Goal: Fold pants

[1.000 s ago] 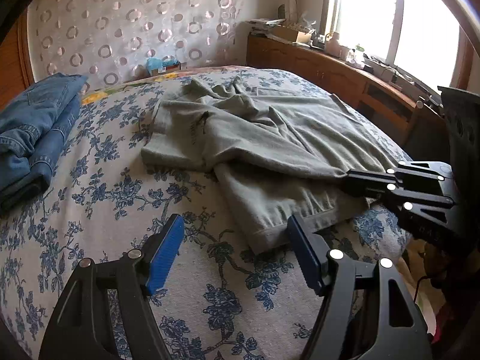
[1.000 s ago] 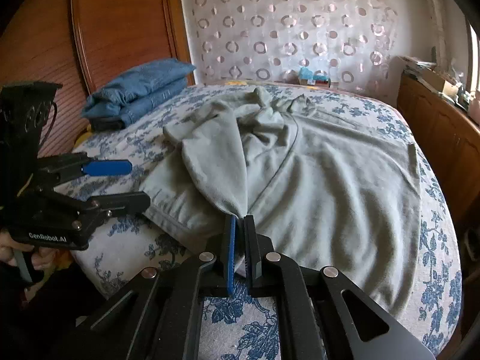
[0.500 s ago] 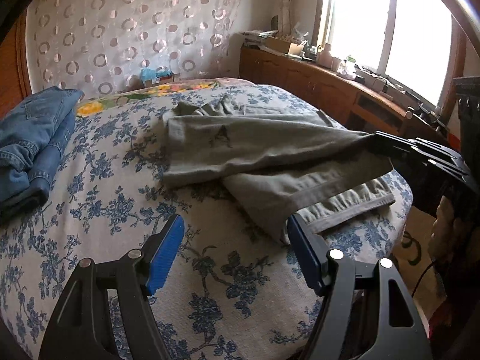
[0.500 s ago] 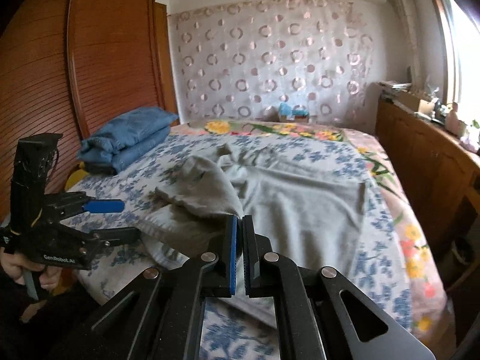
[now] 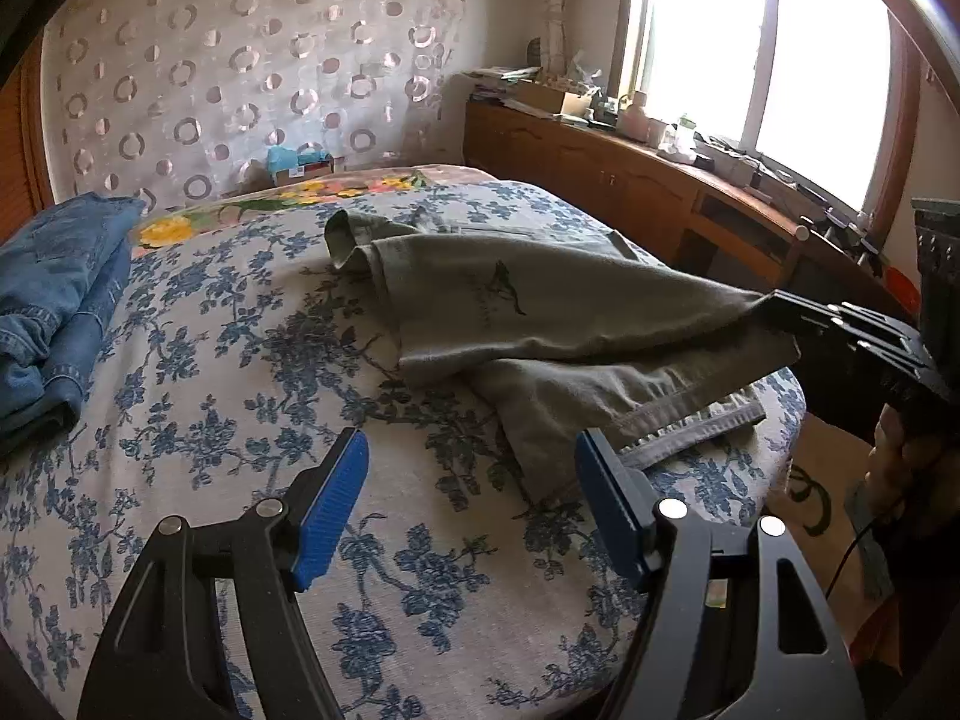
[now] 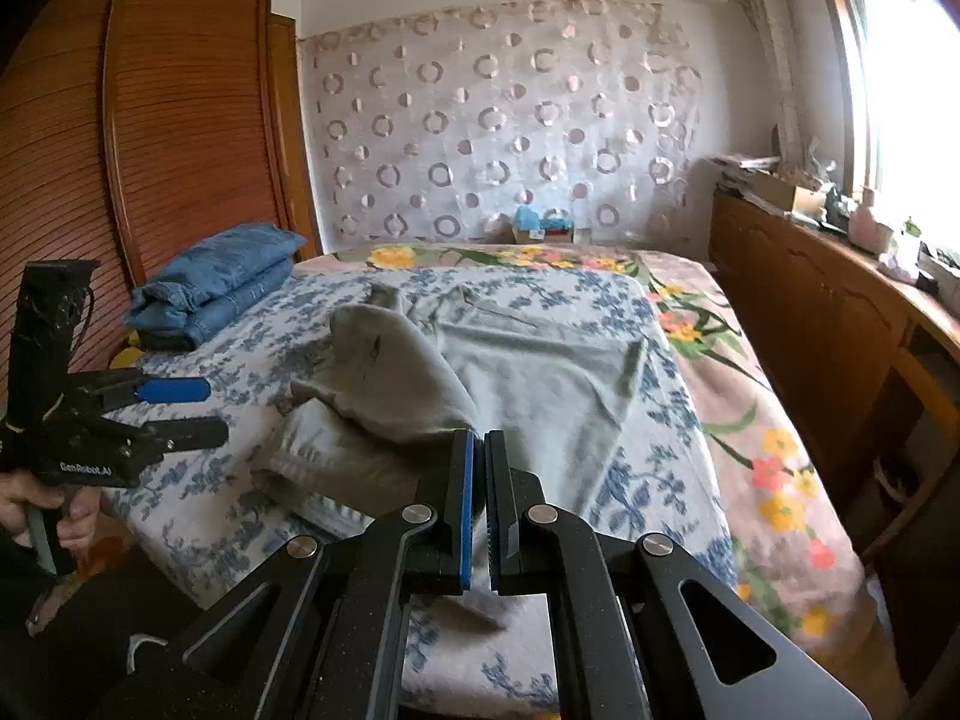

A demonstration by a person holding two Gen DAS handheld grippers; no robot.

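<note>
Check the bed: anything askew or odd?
The grey-green pants lie crooked and bunched, one leg lifted off the bed by the shut right tool. The left tool hangs open. No spills or damage visible.

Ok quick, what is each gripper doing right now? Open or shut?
Left gripper: open, holding nothing, above the bed.
Right gripper: shut on the grey-green pants, lifting a fold.

— How's my left gripper (image 5: 471, 501)?
— Jaws spread wide, nothing between the blue pads (image 5: 330, 507), held low and level.
— And my right gripper (image 6: 478, 501)?
— Pinched tight on cloth, raised, fingers pointing forward. Left hand (image 6: 45, 510) wraps its handle.
</note>
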